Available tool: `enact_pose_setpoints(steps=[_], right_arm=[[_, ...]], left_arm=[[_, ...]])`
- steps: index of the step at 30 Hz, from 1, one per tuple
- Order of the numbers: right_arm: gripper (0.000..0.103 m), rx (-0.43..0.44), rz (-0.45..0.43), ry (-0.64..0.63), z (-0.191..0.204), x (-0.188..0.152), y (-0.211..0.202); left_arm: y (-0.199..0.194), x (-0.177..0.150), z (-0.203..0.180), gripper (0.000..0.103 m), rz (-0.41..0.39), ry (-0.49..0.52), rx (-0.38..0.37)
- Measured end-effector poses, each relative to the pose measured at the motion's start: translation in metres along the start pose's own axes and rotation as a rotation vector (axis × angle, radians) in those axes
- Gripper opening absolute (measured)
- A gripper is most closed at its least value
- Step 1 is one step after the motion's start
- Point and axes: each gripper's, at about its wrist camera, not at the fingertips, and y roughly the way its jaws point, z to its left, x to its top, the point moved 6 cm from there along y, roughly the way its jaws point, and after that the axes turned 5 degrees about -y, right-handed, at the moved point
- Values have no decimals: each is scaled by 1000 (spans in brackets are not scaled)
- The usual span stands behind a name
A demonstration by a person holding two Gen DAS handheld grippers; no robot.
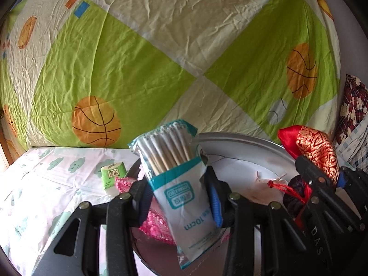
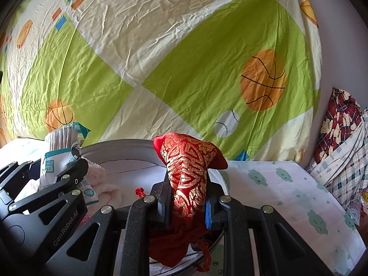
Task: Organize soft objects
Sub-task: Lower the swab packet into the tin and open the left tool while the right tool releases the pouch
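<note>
Two soft things are getting held up over the round tray at lower center: left gripper is clamping the cotton swab pack, right gripper is squeezing the red brocade pouch, basketball sheet hanging behind.
</note>
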Motion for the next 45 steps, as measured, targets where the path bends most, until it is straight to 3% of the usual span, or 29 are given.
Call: enact_pose_setpoints(steps=[9,14,20,24,26,45], right_arm=[[25,26,19,-16,3,0,3],[46,56,8,-28,8,0,1],[54,44,-30,32,-3,1,-6],[69,22,-62,51,-8,3,-12],[72,9,-76,55,-9,3,-16],[74,-29,-100,82,-16,3,-26]], left_arm=[[1,-1,4,42,5,-6,4],[-3,0,5,63,-20,-8,28],[-13,4,18,101,-77,-22,104],[-21,7,26,103,-115,-24,129],[-23,7,27,103,-123,-25,133],[-15,0,29,103,-46,-27,113]])
